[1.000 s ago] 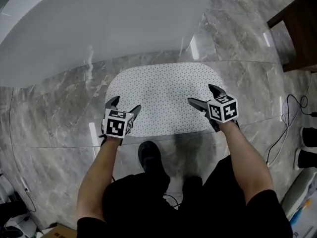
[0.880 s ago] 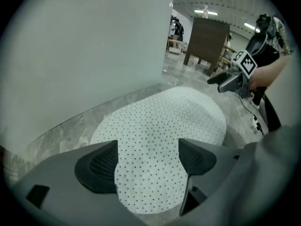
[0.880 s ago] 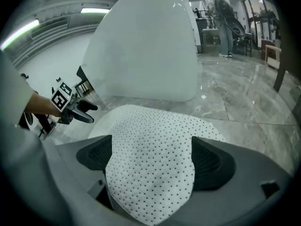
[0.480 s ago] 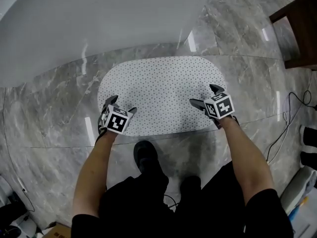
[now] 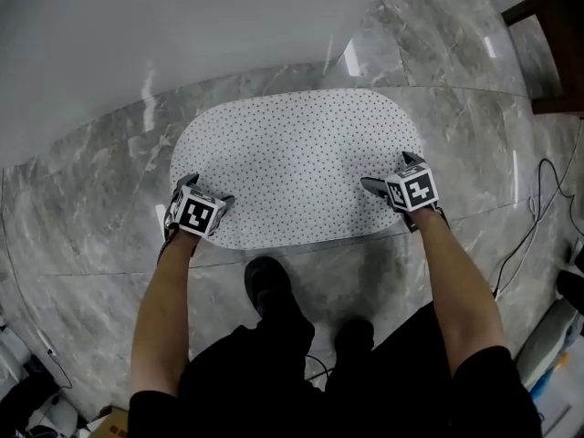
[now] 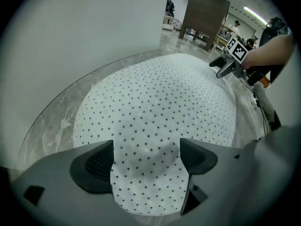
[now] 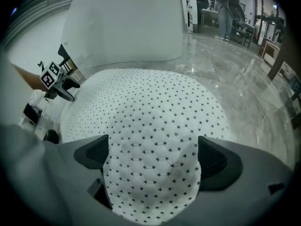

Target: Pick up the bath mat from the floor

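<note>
The bath mat (image 5: 292, 158) is a white oval with small black dots, lying flat on the grey marble floor. My left gripper (image 5: 204, 191) points steeply down over the mat's near left corner. It is open and its jaws have just widened a little. In the left gripper view the mat (image 6: 155, 112) fills the gap of the left gripper (image 6: 146, 161), and neither pad presses on it. My right gripper (image 5: 387, 172) is open over the near right corner. In the right gripper view the mat (image 7: 150, 117) lies under the right gripper (image 7: 153, 160), untouched by its pads.
A white bathtub wall (image 5: 137, 44) curves along the mat's far side. Dark wooden furniture (image 5: 557, 57) stands at the top right, and cables (image 5: 534, 217) trail on the floor at the right. The person's dark shoes (image 5: 270, 288) stand just short of the mat's near edge.
Both grippers have sunk toward the mat and spread apart, the left toward its near left corner, the right toward its near right corner. The mat has not moved.
</note>
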Demonstrator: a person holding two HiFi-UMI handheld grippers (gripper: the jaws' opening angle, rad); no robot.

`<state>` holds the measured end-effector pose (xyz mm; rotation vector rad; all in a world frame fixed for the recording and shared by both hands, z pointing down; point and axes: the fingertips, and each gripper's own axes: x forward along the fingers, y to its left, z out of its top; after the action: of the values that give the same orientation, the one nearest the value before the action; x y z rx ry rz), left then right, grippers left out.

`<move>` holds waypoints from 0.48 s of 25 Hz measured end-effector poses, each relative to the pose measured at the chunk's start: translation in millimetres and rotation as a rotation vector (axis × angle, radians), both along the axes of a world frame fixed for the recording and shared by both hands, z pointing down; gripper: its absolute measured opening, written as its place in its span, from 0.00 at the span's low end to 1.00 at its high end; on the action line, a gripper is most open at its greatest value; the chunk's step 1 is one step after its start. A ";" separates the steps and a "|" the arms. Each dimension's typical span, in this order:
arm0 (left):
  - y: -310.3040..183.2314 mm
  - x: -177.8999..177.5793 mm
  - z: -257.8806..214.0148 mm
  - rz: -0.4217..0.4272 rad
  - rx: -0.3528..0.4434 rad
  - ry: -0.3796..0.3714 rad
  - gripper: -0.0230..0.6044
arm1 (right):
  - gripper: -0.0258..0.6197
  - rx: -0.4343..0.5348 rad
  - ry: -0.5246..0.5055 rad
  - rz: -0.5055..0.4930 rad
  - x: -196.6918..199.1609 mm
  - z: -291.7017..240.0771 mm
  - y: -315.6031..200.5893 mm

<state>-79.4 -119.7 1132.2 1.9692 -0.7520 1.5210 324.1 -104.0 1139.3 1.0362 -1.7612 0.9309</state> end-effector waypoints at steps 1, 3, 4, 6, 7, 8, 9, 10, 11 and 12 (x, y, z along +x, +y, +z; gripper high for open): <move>2.5 -2.4 3.4 0.005 -0.014 -0.015 0.74 | 0.93 -0.012 0.010 -0.002 1.9 4.3 2.9; 6.7 -3.9 7.4 0.025 -0.037 -0.041 0.74 | 0.95 -0.016 0.043 -0.017 3.1 11.0 5.6; 7.0 -3.3 8.0 0.033 -0.044 -0.045 0.74 | 0.95 -0.011 0.062 -0.025 2.8 12.9 4.8; 4.8 -1.7 7.8 0.043 -0.054 -0.041 0.75 | 0.95 -0.003 0.088 -0.031 1.3 14.9 1.5; 3.7 -1.9 8.6 0.046 -0.058 -0.039 0.75 | 0.95 -0.004 0.093 -0.031 0.6 15.4 0.4; 3.4 -2.8 10.1 0.049 -0.061 -0.037 0.75 | 0.95 -0.009 0.093 -0.030 -0.2 16.0 0.2; 3.6 -3.6 11.2 0.049 -0.060 -0.035 0.76 | 0.95 -0.014 0.092 -0.030 -1.1 16.6 0.8; 4.3 -3.5 10.8 0.050 -0.057 -0.030 0.76 | 0.95 -0.019 0.089 -0.030 -2.1 17.3 2.3; 5.5 -3.4 10.3 0.052 -0.053 -0.022 0.77 | 0.95 -0.022 0.087 -0.029 -2.7 17.8 4.0; 6.8 -4.1 10.5 0.053 -0.051 -0.016 0.77 | 0.95 -0.023 0.090 -0.027 -2.7 17.8 4.9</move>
<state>-83.5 -113.0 1142.8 1.9560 -0.6657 1.5733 321.4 -99.1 1157.1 1.0214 -1.6825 0.8722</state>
